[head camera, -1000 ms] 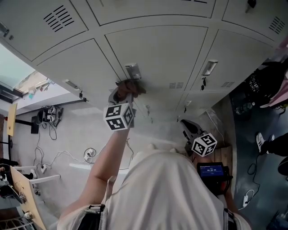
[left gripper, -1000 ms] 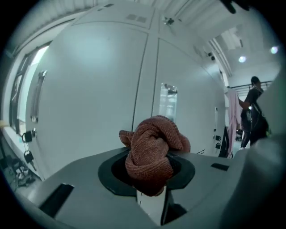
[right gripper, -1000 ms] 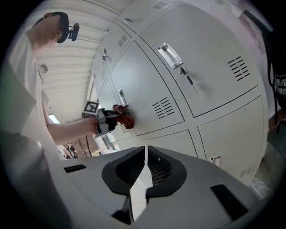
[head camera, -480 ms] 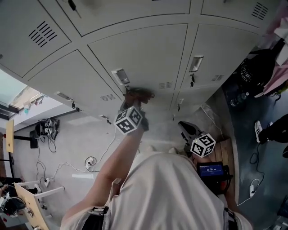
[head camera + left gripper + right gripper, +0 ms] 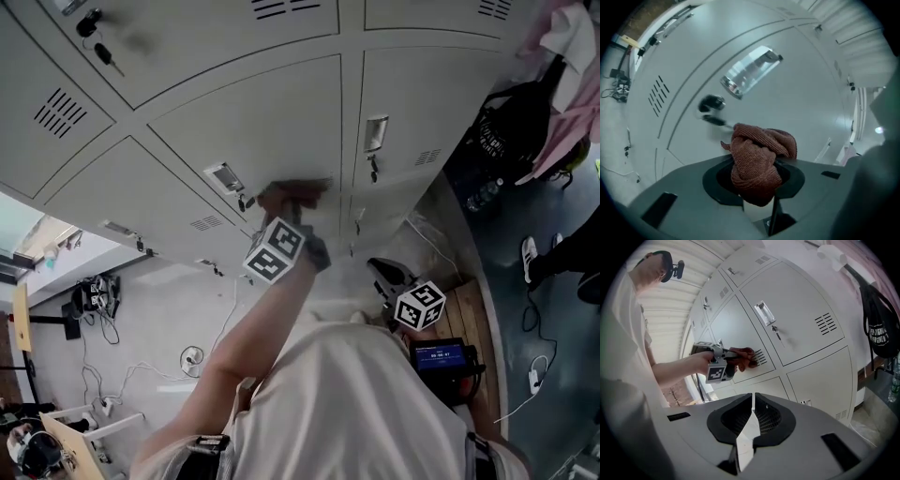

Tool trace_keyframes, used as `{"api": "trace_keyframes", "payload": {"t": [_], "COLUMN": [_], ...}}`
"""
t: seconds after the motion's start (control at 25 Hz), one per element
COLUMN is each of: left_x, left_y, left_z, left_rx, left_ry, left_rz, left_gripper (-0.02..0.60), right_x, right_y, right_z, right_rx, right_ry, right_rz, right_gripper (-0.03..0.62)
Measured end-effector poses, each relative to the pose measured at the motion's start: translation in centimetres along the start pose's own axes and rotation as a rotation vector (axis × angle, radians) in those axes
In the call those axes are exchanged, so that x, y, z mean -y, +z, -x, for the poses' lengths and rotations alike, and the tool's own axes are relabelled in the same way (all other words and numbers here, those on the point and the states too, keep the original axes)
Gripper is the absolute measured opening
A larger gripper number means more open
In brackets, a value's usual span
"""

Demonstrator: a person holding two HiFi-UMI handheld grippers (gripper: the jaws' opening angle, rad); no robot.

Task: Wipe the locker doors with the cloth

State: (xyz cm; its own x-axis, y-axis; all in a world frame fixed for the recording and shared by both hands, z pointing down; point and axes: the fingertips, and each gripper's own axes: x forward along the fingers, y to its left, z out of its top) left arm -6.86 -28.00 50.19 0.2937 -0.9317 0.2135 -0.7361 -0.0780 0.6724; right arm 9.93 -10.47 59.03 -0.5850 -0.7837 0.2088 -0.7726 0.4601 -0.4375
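Observation:
A reddish-brown cloth [image 5: 757, 159] is bunched between the jaws of my left gripper [image 5: 757, 177], which is shut on it. In the head view the left gripper [image 5: 286, 214] holds the cloth [image 5: 294, 195] against a grey locker door [image 5: 281, 112], to the right of that door's handle recess [image 5: 223, 176]. The left gripper view shows the handle recess [image 5: 751, 71] and a key lock [image 5: 711, 104] just beyond the cloth. My right gripper [image 5: 753, 409] is shut and empty. It hangs low by the person's body [image 5: 419, 306], away from the lockers.
More locker doors [image 5: 403, 103] surround the wiped one, and keys [image 5: 97, 37] hang in an upper lock. A black bag [image 5: 514, 127] and pink clothing [image 5: 562, 47] hang at right, with a bottle [image 5: 483, 195] below. Cables [image 5: 94, 292] lie on the floor at left.
The left gripper has carried the cloth along the door, from just under the handle recess to its right. The right gripper has stayed low.

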Motion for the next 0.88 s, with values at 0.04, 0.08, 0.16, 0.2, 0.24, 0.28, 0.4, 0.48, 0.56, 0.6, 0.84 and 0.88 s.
{"api": "trace_keyframes", "payload": {"t": [0.04, 0.08, 0.16, 0.2, 0.24, 0.28, 0.4, 0.48, 0.56, 0.6, 0.84, 0.88], "left_x": [1.1, 2.2, 4.3, 5.3, 6.4, 7.5, 10.6, 12.2, 13.3, 13.6, 9.5, 8.2], "left_y": [-0.8, -1.6, -3.3, -4.4, -5.4, -6.3, -7.9, -7.6, -6.0, -4.7, 3.8, 5.0], "left_z": [-0.4, -0.9, -1.9, -2.5, -3.0, -3.4, -4.4, -4.4, -3.9, -3.5, 0.6, 1.2], "left_rx": [-0.025, -0.050, -0.107, -0.141, -0.177, -0.211, -0.277, -0.276, -0.228, -0.191, -0.002, 0.018], "left_ry": [-0.028, -0.056, -0.104, -0.133, -0.165, -0.197, -0.273, -0.294, -0.296, -0.297, -0.240, -0.216], "left_rz": [-0.024, -0.046, -0.079, -0.087, -0.092, -0.093, -0.100, -0.115, -0.112, -0.097, 0.046, 0.065], "left_gripper": [0.112, 0.112, 0.114, 0.112, 0.114, 0.112, 0.114, 0.114, 0.114, 0.114, 0.112, 0.112], "right_x": [0.1, 0.3, 0.3, 0.4, 0.4, 0.4, 0.6, 0.8, 0.8, 0.7, -0.6, -0.9], "right_y": [0.1, 0.2, 0.5, 0.6, 0.7, 0.7, 0.7, 0.6, 0.4, 0.3, 0.2, 0.2], "right_z": [0.1, 0.1, 0.0, 0.0, 0.0, 0.0, 0.2, 0.4, 0.2, 0.0, -2.2, -2.7], "right_rx": [0.001, 0.002, 0.007, 0.009, 0.011, 0.011, 0.011, 0.010, 0.008, 0.006, -0.007, -0.011], "right_ry": [-0.002, -0.002, 0.000, 0.001, 0.001, 0.002, 0.001, -0.001, 0.002, 0.007, 0.066, 0.079], "right_rz": [0.000, 0.001, 0.004, 0.004, 0.004, 0.003, -0.001, -0.006, -0.010, -0.012, -0.006, -0.002], "right_gripper": [0.029, 0.029, 0.029, 0.029, 0.029, 0.029, 0.029, 0.029, 0.029, 0.029, 0.029, 0.029]}}
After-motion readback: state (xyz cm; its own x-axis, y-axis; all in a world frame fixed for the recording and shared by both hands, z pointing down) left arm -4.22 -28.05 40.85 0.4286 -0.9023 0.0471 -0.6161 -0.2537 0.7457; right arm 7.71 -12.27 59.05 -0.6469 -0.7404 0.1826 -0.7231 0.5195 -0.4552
